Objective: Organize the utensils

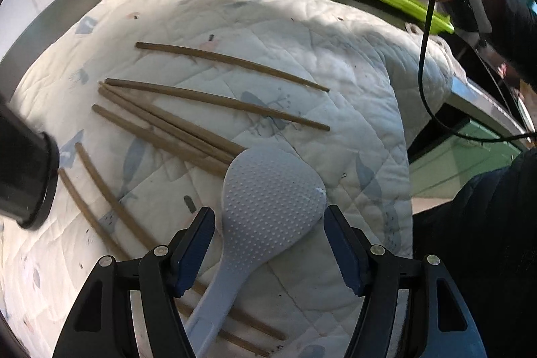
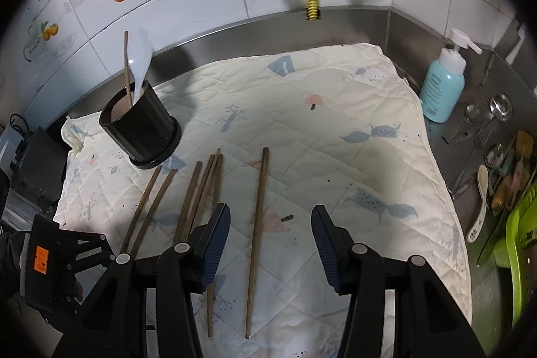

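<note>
A pale blue rice paddle [image 1: 268,190] lies on the quilted cloth [image 1: 352,89], its bowl resting over the ends of several brown chopsticks [image 1: 218,103]. My left gripper [image 1: 268,212] is open and straddles the paddle's bowl, with neither pad touching it. In the right wrist view my right gripper [image 2: 271,212] is open above a single chopstick [image 2: 258,223] that lies between its fingers, untouched. More chopsticks [image 2: 198,190] lie to the left. A black holder [image 2: 141,130] stands at the cloth's back left with one chopstick and a white spoon [image 2: 141,56] in it.
A green dish rack [image 2: 520,223] stands at the right edge, with loose spoons and utensils [image 2: 480,200] on the steel counter beside it. A blue pump bottle [image 2: 441,86] stands in the back right corner. Tiled wall and pipes lie behind. A dark appliance [image 2: 37,156] sits at left.
</note>
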The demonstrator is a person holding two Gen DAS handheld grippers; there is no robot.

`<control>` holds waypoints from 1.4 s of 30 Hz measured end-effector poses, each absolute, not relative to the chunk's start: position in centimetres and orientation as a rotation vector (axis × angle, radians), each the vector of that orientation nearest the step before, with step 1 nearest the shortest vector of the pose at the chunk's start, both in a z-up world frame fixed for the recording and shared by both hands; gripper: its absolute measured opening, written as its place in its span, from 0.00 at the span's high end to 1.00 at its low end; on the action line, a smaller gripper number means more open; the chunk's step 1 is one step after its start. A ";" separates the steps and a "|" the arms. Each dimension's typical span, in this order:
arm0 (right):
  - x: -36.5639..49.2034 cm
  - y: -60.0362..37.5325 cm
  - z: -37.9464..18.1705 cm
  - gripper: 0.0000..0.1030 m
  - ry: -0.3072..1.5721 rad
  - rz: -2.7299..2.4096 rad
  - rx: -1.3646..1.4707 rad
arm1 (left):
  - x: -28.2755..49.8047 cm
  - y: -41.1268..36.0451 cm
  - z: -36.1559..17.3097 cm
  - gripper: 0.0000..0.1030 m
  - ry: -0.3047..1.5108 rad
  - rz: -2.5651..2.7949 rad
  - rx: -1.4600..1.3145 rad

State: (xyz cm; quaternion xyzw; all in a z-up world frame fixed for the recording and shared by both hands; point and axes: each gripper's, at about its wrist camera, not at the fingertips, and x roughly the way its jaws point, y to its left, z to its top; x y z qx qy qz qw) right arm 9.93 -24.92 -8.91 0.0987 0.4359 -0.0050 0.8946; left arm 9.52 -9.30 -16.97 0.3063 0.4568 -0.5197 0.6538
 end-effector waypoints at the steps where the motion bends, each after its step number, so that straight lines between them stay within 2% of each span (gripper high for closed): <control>1: 9.9 -24.9 -9.0 0.46 0.907 -0.016 0.205 | 9.6 -9.5 -17.1 0.30 1.035 -1.189 0.708; 11: 10.0 -25.1 -9.3 0.46 0.919 -0.048 0.221 | 9.0 -10.7 -17.9 0.31 1.000 -1.273 0.799; 23: 10.7 -24.7 -9.8 0.46 0.938 -0.042 0.228 | 9.3 -10.0 -17.9 0.35 0.972 -1.314 0.737; 42: 13.0 -24.0 -12.9 0.47 1.009 0.020 0.228 | 11.2 -6.1 -13.1 0.36 0.916 -1.162 0.459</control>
